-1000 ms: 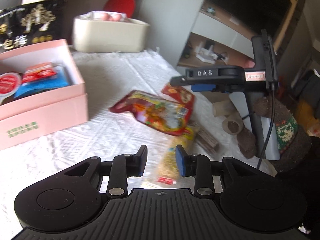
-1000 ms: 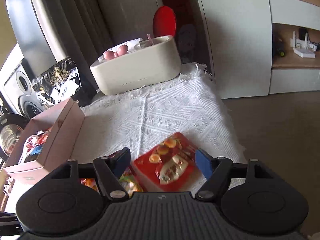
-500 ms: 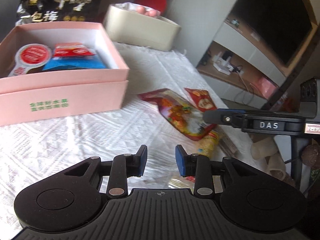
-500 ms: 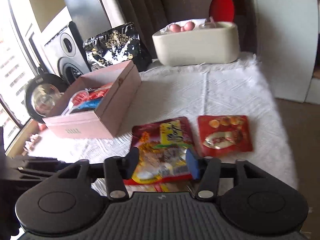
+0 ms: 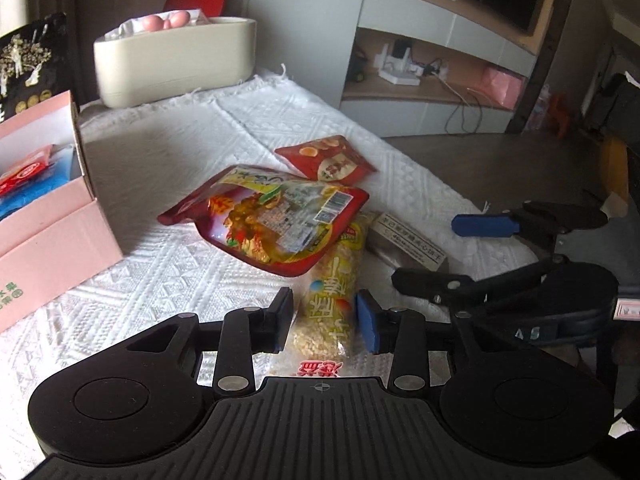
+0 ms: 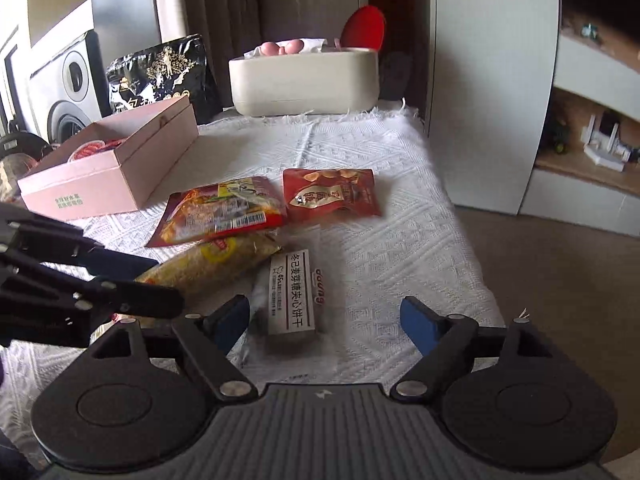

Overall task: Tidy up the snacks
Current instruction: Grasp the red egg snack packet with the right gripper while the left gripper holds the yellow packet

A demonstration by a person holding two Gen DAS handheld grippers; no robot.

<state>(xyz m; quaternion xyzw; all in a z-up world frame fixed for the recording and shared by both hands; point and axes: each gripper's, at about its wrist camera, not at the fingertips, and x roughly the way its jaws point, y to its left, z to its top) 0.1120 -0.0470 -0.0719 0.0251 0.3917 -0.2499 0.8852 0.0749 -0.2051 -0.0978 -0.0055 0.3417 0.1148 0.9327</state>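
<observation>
**Snack packets clustered on the white cloth, both grippers open above them**

White woven cloth covers the table, and the loose snacks lie in a bunch at the middle of both views. A large red pouch sits at the centre of the left wrist frame, its lower edge overlapping a long yellow packet that runs down toward the bottom of the frame. Just above and right of the pouch lies a small red packet; right of the yellow packet lies a grey biscuit packet.

The left gripper has just been opening a little; its blue pads stand either side of the yellow packet's lower half, though whether they touch it is hard to judge from this angle. The right gripper has just been opening wide, with the biscuit packet between its jaws, close to the left pad and clear of the right one.

At the left edge of both frames stands a pink box, lid off, with a few snacks inside. A cream tub stands at the top, at the cloth's far end.
</observation>
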